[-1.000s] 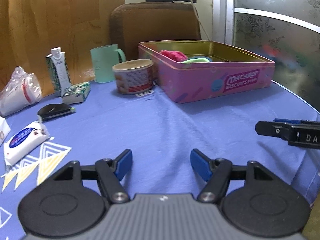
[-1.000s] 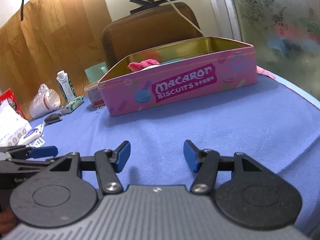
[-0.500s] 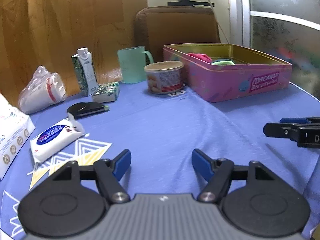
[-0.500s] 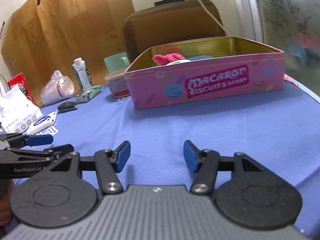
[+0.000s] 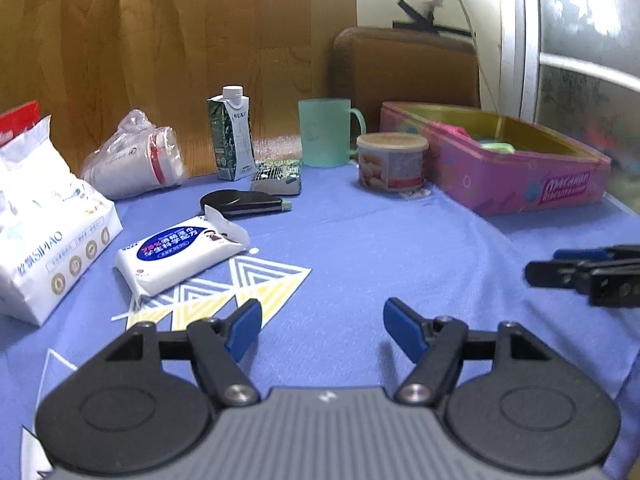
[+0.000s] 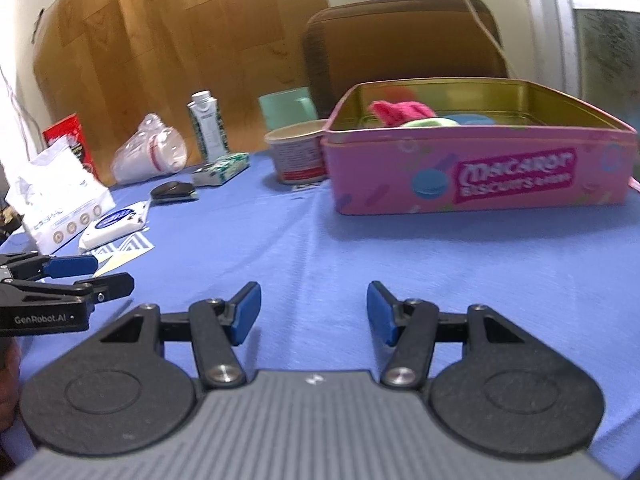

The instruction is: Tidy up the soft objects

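Observation:
A pink Macaron biscuit tin (image 6: 480, 184) stands open at the back right of the blue tablecloth, also in the left wrist view (image 5: 520, 184). Inside lie a pink soft object (image 6: 400, 111), a light green one (image 6: 430, 122) and a blue one (image 6: 474, 119). My left gripper (image 5: 322, 330) is open and empty, low over the cloth. My right gripper (image 6: 314, 312) is open and empty, in front of the tin. Each gripper shows at the edge of the other's view.
At the left lie a white wipes pack (image 5: 180, 252), a large white bag (image 5: 44, 220), a black case (image 5: 240, 202), a green packet (image 5: 276, 178), a milk carton (image 5: 232, 140), bagged cups (image 5: 136, 160), a green mug (image 5: 326, 132) and a round tub (image 5: 390, 160). A brown chair (image 6: 400, 48) stands behind.
Both grippers have turned left and drawn back from the tin, bringing the clutter on the left into view. Both stay open and empty.

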`<state>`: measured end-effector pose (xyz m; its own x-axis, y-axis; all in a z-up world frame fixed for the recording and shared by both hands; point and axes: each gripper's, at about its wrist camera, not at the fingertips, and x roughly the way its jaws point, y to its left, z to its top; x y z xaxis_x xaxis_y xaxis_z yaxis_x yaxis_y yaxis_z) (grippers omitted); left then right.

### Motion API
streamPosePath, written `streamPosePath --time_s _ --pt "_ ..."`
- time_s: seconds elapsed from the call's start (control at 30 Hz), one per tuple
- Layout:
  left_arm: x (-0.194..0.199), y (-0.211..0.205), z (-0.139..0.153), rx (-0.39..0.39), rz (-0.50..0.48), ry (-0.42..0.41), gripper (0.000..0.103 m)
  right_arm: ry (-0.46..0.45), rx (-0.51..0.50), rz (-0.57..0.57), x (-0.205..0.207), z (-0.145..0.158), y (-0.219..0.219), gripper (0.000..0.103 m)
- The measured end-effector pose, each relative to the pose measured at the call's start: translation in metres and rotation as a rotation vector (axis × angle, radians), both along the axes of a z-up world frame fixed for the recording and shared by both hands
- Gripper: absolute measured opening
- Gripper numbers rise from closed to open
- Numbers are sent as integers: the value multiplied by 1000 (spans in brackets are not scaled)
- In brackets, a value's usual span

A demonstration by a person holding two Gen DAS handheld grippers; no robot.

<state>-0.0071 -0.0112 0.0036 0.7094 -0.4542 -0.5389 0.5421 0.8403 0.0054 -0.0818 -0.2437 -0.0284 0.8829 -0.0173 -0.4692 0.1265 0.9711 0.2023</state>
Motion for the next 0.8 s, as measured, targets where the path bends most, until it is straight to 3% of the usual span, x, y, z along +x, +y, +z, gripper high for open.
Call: streamPosePath --time_s 0.13,0.8 --pt "0 4 1 -34 -13 -1 69 -1 -19 39 10 3 9 61" --pt "-3 -1 -1 -53 -81 -6 69 6 -70 101 49 2 27 61"
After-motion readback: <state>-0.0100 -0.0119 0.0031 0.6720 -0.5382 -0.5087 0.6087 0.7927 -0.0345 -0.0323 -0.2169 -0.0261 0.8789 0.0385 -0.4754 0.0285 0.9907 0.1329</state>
